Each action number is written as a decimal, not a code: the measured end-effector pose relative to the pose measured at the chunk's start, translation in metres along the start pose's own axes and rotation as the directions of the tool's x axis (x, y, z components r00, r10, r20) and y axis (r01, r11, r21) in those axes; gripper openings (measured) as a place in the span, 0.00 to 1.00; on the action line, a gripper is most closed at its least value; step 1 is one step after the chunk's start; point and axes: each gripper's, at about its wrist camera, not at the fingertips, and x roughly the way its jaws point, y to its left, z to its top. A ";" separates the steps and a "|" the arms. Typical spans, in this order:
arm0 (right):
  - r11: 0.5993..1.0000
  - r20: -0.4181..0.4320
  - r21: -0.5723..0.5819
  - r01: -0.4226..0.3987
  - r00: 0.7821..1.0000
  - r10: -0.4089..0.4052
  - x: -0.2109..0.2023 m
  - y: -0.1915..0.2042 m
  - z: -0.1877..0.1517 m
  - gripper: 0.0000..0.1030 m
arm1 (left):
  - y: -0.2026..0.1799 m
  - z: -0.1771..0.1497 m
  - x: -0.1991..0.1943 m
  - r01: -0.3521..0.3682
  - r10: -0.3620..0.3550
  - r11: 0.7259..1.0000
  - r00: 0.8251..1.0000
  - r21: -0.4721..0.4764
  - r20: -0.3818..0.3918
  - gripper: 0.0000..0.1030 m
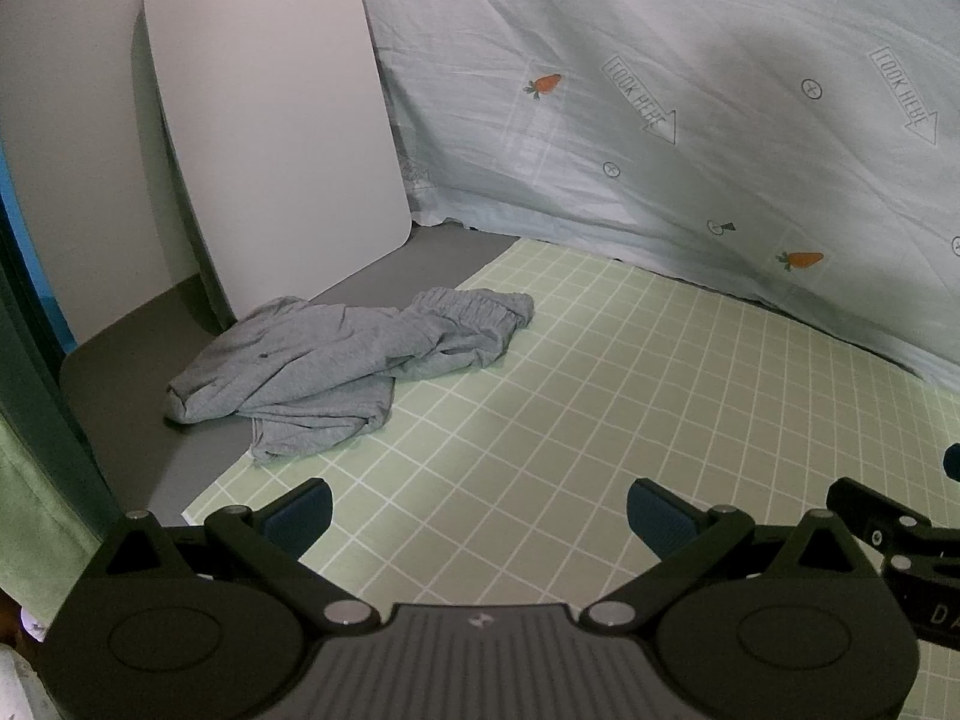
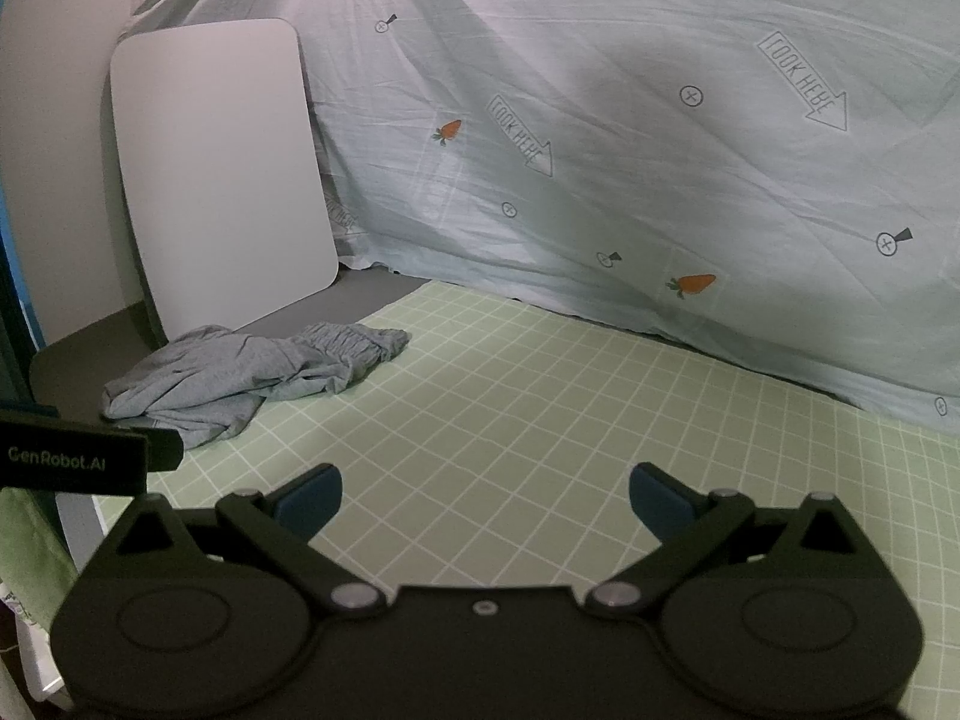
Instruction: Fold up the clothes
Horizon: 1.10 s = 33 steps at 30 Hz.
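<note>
A crumpled grey garment [image 1: 342, 369] lies in a heap at the far left, half on the green checked mat [image 1: 570, 408] and half on the grey surface. It also shows in the right wrist view [image 2: 240, 375]. My left gripper [image 1: 480, 519] is open and empty, hovering over the mat's near edge, well short of the garment. My right gripper [image 2: 485, 501] is open and empty over the mat, to the right of the garment. The left gripper's body [image 2: 78, 459] shows at the left edge of the right wrist view.
A white rounded board [image 1: 270, 132] leans against the wall behind the garment. A pale sheet printed with carrots and arrows [image 1: 690, 120] hangs along the back. A grey surface [image 1: 132, 396] borders the mat on the left, with green fabric [image 1: 36, 516] beyond.
</note>
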 end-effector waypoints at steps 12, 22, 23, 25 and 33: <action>1.000 -0.009 0.006 0.003 1.000 -0.003 0.000 -0.001 -0.001 1.00 | 0.001 0.000 0.004 -0.002 0.002 1.000 1.000 -0.003 -0.013 1.00; 0.999 -0.023 0.025 0.045 0.999 -0.044 0.012 -0.006 0.001 1.00 | -0.002 0.013 0.027 0.032 -0.032 0.999 0.999 -0.001 -0.034 1.00; 0.999 -0.023 0.021 0.047 0.999 -0.046 0.015 -0.006 0.001 1.00 | -0.001 0.016 0.033 0.035 -0.035 0.999 0.999 -0.007 -0.041 1.00; 0.999 -0.026 0.017 0.049 0.998 -0.048 0.025 -0.007 0.005 1.00 | -0.002 0.022 0.047 0.045 -0.046 0.999 0.997 -0.018 -0.062 1.00; 1.000 -0.095 0.030 0.002 0.996 0.001 0.108 -0.010 0.027 1.00 | 0.030 0.050 0.130 -0.022 0.004 0.992 0.990 -0.125 -0.142 1.00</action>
